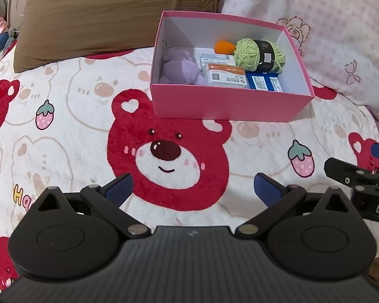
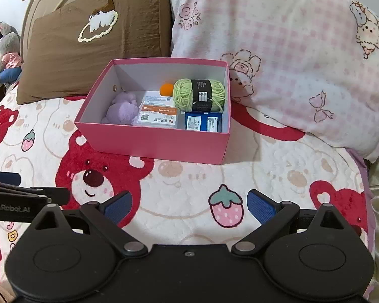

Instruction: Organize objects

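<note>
A pink box (image 1: 222,104) (image 2: 154,142) stands on the bear-print blanket (image 1: 63,126) (image 2: 278,189). Inside lie a purple plush (image 1: 179,69) (image 2: 122,109), an orange ball (image 1: 223,47) (image 2: 166,89), a green yarn skein (image 1: 259,55) (image 2: 199,95), an orange-labelled packet (image 1: 226,74) (image 2: 158,116) and a blue packet (image 1: 264,81) (image 2: 202,122). My left gripper (image 1: 193,189) is open and empty, above the blanket in front of the box. My right gripper (image 2: 188,207) is open and empty, also in front of the box. Each gripper shows at the edge of the other's view.
A brown pillow (image 1: 108,17) (image 2: 96,43) lies behind the box on the left, a pink checked pillow (image 1: 328,32) (image 2: 290,63) on the right. Stuffed toys (image 2: 5,53) sit at the far left. The blanket drops off at the right edge.
</note>
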### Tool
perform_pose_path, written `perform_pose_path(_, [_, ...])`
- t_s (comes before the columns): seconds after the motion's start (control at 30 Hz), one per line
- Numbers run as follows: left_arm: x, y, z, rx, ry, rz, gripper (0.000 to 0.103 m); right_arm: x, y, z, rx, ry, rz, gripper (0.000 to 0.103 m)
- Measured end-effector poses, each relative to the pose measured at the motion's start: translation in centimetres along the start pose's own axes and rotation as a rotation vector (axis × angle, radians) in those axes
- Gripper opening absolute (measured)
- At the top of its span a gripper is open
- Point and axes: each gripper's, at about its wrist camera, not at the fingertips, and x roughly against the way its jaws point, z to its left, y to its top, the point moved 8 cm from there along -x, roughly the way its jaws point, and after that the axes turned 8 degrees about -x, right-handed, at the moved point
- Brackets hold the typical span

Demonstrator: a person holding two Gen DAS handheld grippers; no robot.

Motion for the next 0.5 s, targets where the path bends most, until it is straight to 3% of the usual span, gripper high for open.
perform_pose_path(0.5, [-0.55,-0.37,0.22,-0.011,0.034,0.029,0.103,0.25,-0.06,0.04,0.003,-0.002,-0.006,0.099])
